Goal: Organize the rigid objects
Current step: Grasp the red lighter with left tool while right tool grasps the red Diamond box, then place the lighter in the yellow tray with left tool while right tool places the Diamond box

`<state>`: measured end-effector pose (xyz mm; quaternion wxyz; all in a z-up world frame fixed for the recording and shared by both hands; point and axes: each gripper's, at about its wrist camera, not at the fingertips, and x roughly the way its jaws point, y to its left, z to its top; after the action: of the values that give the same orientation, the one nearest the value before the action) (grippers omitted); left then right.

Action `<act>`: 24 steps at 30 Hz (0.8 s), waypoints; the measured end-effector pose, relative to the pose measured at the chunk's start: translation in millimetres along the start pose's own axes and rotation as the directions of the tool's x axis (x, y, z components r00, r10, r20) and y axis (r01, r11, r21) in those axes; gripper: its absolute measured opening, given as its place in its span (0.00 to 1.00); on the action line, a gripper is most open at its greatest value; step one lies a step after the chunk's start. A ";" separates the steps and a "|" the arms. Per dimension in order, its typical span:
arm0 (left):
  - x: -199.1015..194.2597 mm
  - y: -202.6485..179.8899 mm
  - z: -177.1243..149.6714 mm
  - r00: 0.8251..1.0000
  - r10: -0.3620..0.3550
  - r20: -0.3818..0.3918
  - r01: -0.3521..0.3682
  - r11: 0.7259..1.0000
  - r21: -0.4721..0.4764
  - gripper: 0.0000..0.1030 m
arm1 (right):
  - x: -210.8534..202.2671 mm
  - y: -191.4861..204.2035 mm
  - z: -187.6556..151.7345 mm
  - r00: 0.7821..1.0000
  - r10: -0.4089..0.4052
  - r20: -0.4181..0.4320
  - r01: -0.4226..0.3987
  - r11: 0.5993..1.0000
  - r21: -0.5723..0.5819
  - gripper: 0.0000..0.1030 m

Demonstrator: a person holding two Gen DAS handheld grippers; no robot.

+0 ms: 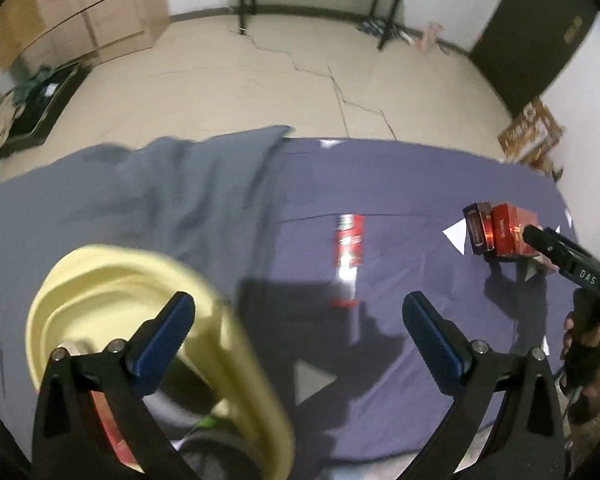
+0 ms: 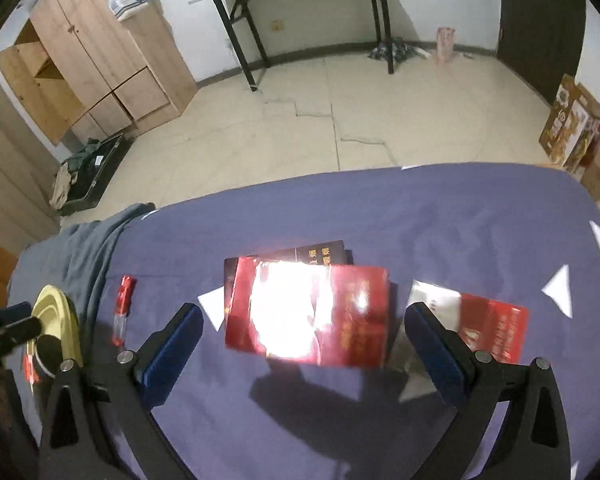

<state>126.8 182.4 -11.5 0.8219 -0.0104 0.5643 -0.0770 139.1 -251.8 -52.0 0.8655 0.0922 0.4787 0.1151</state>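
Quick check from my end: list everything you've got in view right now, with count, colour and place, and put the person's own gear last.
table cloth: one, blue-purple with white triangles, covers the table
grey cloth: one, grey, bunched on the table's far left
yellow basin: one, pale yellow, left end of the table, red packet partly visible inside
small red tube: one, red and silver, lying mid-table
red boxes: two, glossy red, right half of the table, the larger overlapping a dark box
dark box: one, dark with gold print, under the larger red box
left claw: open, nothing between its fingers
right claw: open, above the larger red box
hand: one, gripping the right claw's handle
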 end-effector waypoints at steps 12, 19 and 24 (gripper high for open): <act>84.2 -27.8 4.0 0.997 -0.001 -0.074 0.005 0.999 0.054 0.54 | 29.4 -8.6 29.9 0.999 0.005 -0.047 -0.006 1.000 -0.028 0.89; 68.7 -18.0 -5.4 0.999 -0.042 -0.011 0.043 0.998 0.039 0.23 | 9.8 -10.4 19.1 1.000 0.028 0.002 -0.028 0.998 -0.052 0.89; 32.5 -6.8 -18.3 0.995 -0.090 0.039 0.088 0.995 0.045 0.23 | -29.4 -7.9 14.1 0.993 0.098 0.066 -0.093 0.993 -0.074 0.89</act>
<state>120.4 172.5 -47.5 0.8292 -0.0196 0.5444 -0.1256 136.9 -268.5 -23.0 0.8780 0.0881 0.4388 0.1700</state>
